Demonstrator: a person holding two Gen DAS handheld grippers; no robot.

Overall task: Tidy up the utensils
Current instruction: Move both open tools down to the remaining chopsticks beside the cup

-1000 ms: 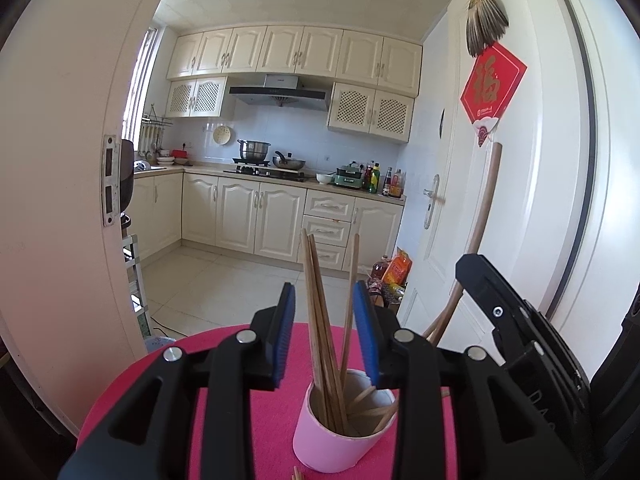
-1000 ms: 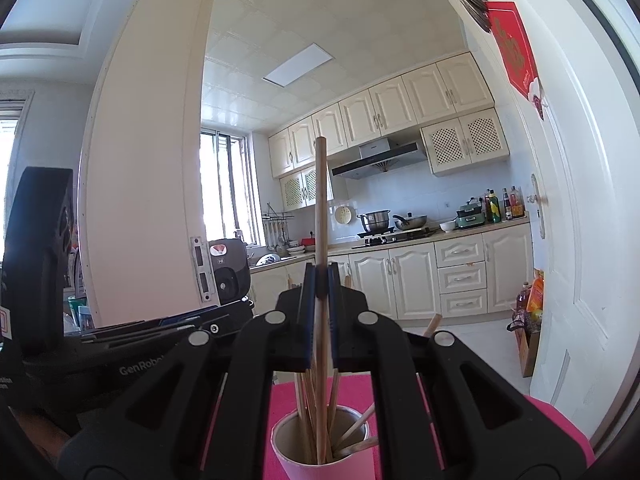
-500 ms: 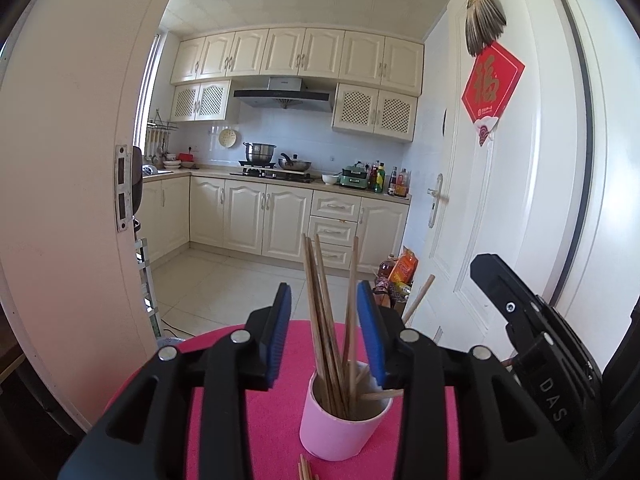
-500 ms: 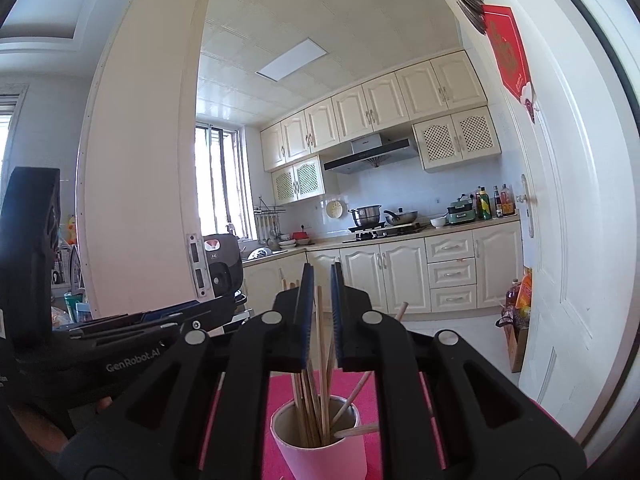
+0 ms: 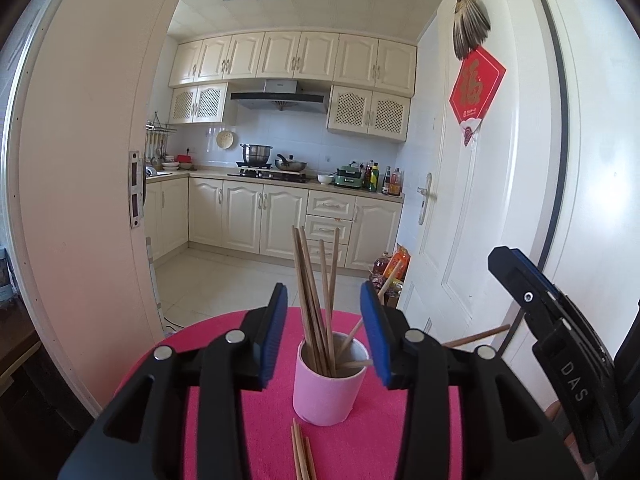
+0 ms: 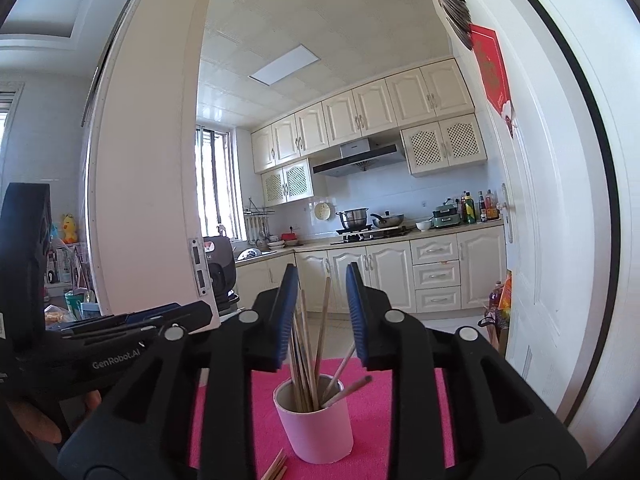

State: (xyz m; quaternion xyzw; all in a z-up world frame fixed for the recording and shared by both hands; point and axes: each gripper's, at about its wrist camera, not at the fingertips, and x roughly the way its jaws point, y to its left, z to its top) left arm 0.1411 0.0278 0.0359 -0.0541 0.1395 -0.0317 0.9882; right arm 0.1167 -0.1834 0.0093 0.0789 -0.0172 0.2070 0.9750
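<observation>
A pink cup (image 5: pixel 326 390) stands on a round table with a pink cloth (image 5: pixel 224 420) and holds several wooden chopsticks (image 5: pixel 316 300). A few loose chopsticks (image 5: pixel 301 456) lie on the cloth in front of the cup. My left gripper (image 5: pixel 324 332) is open and empty, just behind and above the cup. My right gripper (image 6: pixel 322 314) is open and empty, above the cup (image 6: pixel 316 428) and its chopsticks (image 6: pixel 308 344). Loose chopstick ends (image 6: pixel 276 466) show near the cup. The right gripper's body (image 5: pixel 552 340) shows at the right of the left wrist view.
A white door (image 5: pixel 480 200) stands close on the right of the table. A cream door frame edge (image 5: pixel 80 200) is on the left. The kitchen with cabinets and a stove (image 5: pixel 272 172) lies beyond the table. Bottles and bags (image 5: pixel 394 264) sit on the floor by the door.
My right gripper opened and let go of the chopstick, which now stands in the cup. Both grippers drew back from the cup; loose chopsticks came into view on the cloth.
</observation>
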